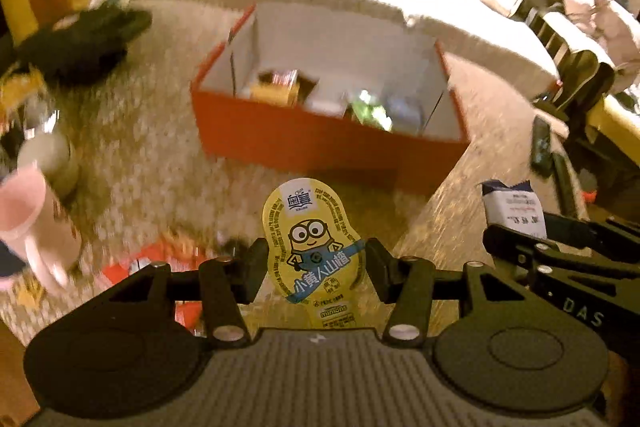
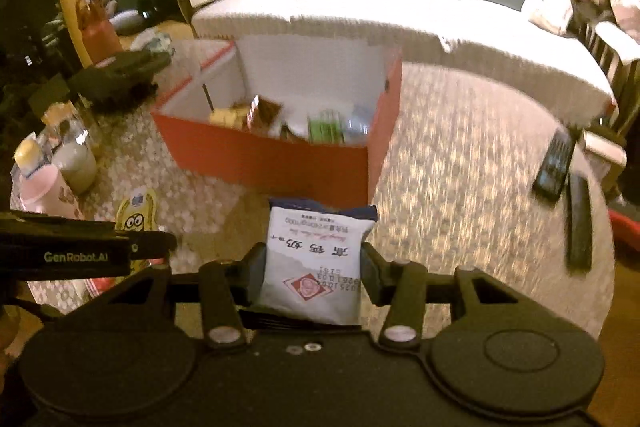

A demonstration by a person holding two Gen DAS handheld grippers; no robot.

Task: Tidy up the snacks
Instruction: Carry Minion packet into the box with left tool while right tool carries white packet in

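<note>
L tool [image 1: 316, 263] grips yellow snack [image 1: 314, 251]; R tool [image 2: 314, 267] white packet [image 2: 316, 259].

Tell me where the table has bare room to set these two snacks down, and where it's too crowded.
Free: the patterned tabletop between the red box and the remotes, and the strip in front of the box. Crowded: the left edge, with the pink bottle, jars and black bag. The box floor already holds snacks.

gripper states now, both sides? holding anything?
Left gripper: closed on the yellow Minions snack pack.
Right gripper: closed on the white snack packet.
</note>
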